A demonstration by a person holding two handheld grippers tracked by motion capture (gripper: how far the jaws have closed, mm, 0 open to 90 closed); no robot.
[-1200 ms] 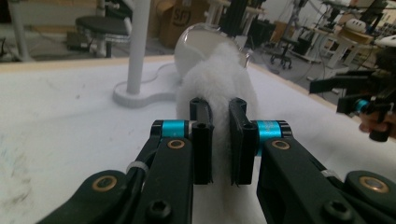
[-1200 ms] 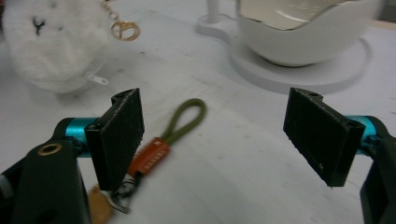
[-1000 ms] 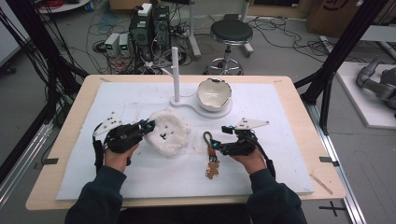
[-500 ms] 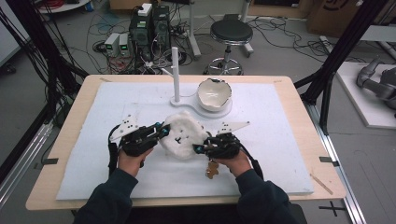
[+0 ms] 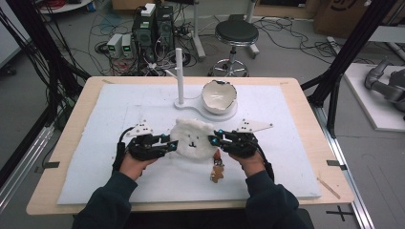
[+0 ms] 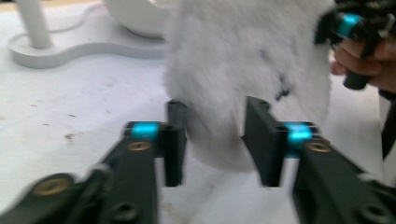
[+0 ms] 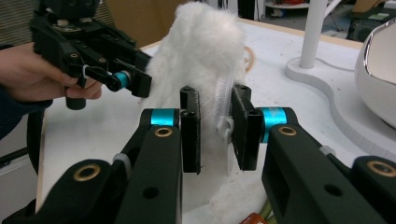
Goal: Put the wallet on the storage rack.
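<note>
While both grippers [image 5: 168, 144] [image 5: 216, 138] clamp it, plush pouch [image 5: 193, 138] shows no lettering.

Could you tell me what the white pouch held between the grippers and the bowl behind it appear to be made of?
The pouch looks like fluffy white plush fabric: a fuzzy nap, a printed face, a zipper along one edge. The bowl seems glossy and hard, likely ceramic or plastic; its smooth surface reflects light.

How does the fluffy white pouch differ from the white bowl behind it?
The pouch is furry and soft, with a small face; the bowl is smooth and hard. The pouch is held between both grippers; the bowl sits on a white stand, untouched. Both are white.
</note>
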